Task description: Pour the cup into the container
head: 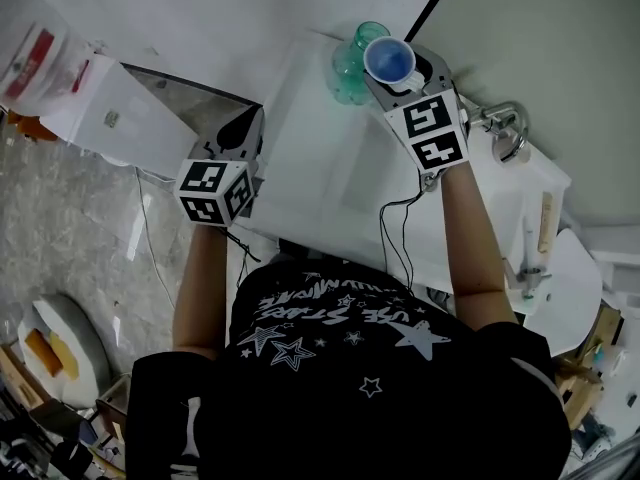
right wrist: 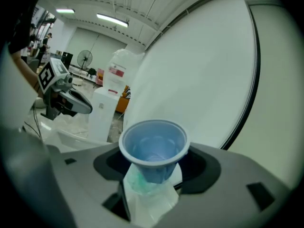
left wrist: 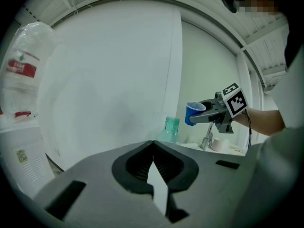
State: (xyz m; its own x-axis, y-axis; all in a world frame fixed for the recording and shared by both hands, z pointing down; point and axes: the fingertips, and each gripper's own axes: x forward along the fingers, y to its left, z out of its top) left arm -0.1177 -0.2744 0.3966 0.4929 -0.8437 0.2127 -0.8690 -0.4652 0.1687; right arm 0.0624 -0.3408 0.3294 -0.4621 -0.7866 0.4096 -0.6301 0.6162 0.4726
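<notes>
Blue cup (right wrist: 153, 148): upright at upper centre of the head view, clamped between the right gripper's jaws.
Right gripper (head: 392, 68): jaws fairly wide, pressing on the cup's sides.
Green bottle (head: 348, 66): the container, standing on the white counter (head: 320, 168), just beside and below the cup.
Left gripper (left wrist: 153, 161): jaws together with nothing between them, left of centre in the head view.
Progress: cup is aloft by the bottle's mouth; the pour itself seems not yet begun. Cup's contents unclear.

Blue cup (head: 389, 60), teal bottle (head: 346, 70), black-and-white marker cubes (head: 213, 190)
</notes>
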